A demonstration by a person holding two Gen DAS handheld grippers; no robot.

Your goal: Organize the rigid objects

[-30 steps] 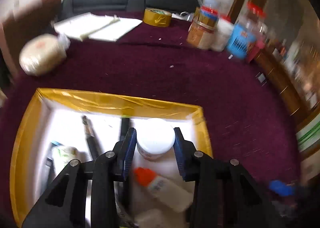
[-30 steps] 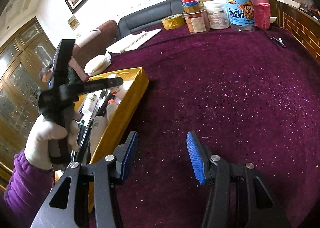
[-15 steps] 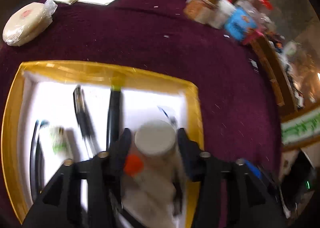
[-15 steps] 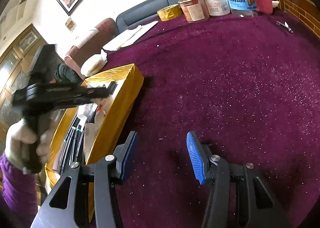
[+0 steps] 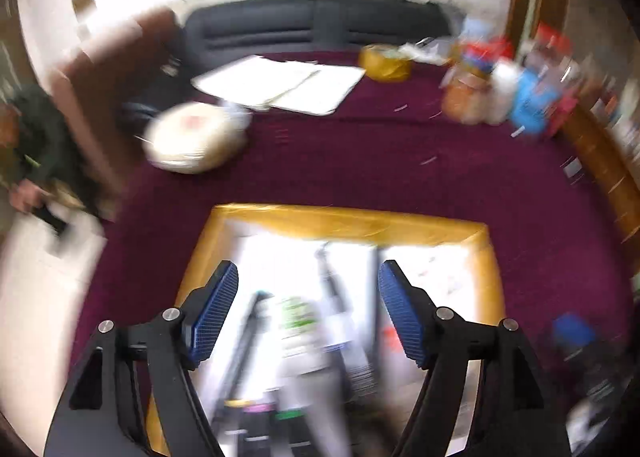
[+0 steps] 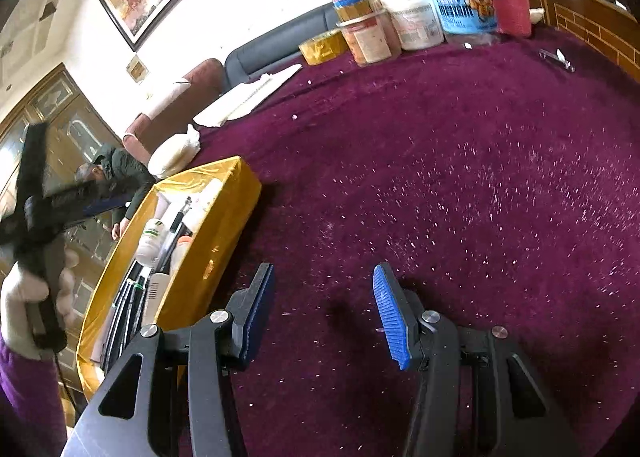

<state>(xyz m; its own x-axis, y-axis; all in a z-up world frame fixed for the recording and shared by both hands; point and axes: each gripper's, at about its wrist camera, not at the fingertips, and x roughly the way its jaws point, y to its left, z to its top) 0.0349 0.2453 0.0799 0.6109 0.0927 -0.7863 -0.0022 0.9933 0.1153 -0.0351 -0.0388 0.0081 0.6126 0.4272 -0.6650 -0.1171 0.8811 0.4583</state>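
A gold-rimmed white box holds pens, a green-labelled bottle and an orange-capped bottle; the left wrist view is blurred. My left gripper is open and empty above the box. In the right wrist view the box lies at the left, with the left gripper raised beside it in a gloved hand. My right gripper is open and empty, low over the purple cloth right of the box.
Jars and tubs and a gold tape roll stand at the table's far edge. White papers and a bagged round item lie far left. A small metal piece lies at the far right.
My left gripper has opened, let go of the white-capped bottle in the box and pulled up and back. The right gripper has stayed open and shifted slightly.
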